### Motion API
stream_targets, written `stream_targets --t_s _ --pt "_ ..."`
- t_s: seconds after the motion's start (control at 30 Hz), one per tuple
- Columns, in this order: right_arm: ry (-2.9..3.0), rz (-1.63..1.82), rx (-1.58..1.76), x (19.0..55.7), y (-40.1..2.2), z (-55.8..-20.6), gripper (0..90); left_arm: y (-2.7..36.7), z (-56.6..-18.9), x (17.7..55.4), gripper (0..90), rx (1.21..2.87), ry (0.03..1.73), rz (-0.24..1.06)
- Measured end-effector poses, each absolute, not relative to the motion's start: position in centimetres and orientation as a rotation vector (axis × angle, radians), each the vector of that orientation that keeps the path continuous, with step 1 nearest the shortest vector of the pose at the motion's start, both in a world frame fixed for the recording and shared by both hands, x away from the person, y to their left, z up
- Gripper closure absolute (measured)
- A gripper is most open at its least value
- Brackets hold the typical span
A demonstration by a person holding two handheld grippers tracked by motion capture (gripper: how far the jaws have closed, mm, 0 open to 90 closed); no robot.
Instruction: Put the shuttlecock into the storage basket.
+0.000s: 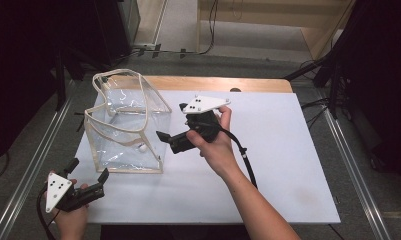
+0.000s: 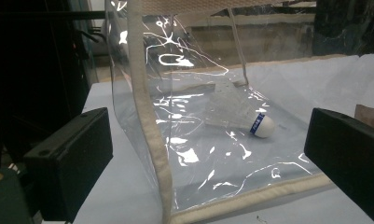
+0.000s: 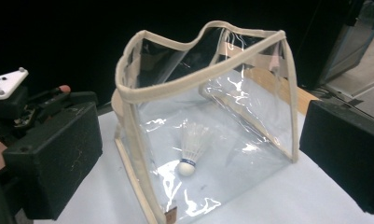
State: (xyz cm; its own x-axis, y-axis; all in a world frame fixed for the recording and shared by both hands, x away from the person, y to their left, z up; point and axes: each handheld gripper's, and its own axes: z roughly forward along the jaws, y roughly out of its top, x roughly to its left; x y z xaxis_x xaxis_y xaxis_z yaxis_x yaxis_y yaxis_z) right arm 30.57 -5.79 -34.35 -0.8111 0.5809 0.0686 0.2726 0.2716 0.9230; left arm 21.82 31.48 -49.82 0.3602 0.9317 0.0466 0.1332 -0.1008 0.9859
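Note:
A clear plastic bag with beige trim stands open-topped on the white table cover. Inside it a white shuttlecock lies on the bag's floor, its cork ringed by a blue band. My left gripper is open at the table's front left corner, its jaws just short of the bag's near edge. Just right of the bag my right gripper is open and points at the bag's side. The shuttlecock shows through the plastic ahead of its jaws, which hold nothing.
A wooden table edge runs along the back. Metal rails flank the table on both sides. Dark equipment and cables stand at the back right. The white cover's right half is bare.

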Motion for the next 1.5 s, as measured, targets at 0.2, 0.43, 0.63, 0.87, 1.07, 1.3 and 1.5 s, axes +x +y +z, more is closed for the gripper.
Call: stream_targets --t_s 0.2,0.43,0.63,0.87,1.07,1.3,1.5 --pt "2.251 1.539 0.818 30.6 -7.0 -35.1 0.0 31.5 -49.8 21.8 1.7 1.525 1.0 0.911" --pt "2.23 1.525 0.845 30.4 -8.6 -36.2 0.0 31.5 -49.8 21.8 1.7 1.529 0.996 0.913" --pt "2.207 1.522 0.881 30.2 -10.2 -37.1 0.0 31.5 -49.8 21.8 1.6 1.527 0.995 0.912" --pt "2.203 1.491 0.902 30.1 -11.8 -38.0 0.0 31.4 -49.8 21.8 1.6 1.528 0.99 0.913" --pt "2.19 1.49 0.934 29.9 -13.1 -38.8 0.0 31.4 -49.8 21.8 1.7 1.53 0.982 0.912" --pt "2.183 1.48 0.933 29.5 -14.6 -40.1 0.0 31.4 -49.8 21.7 1.7 1.539 0.98 0.911" --pt "2.148 1.486 0.948 29.0 -16.0 -41.2 0.0 31.3 -49.8 21.8 1.7 1.543 0.981 0.914"
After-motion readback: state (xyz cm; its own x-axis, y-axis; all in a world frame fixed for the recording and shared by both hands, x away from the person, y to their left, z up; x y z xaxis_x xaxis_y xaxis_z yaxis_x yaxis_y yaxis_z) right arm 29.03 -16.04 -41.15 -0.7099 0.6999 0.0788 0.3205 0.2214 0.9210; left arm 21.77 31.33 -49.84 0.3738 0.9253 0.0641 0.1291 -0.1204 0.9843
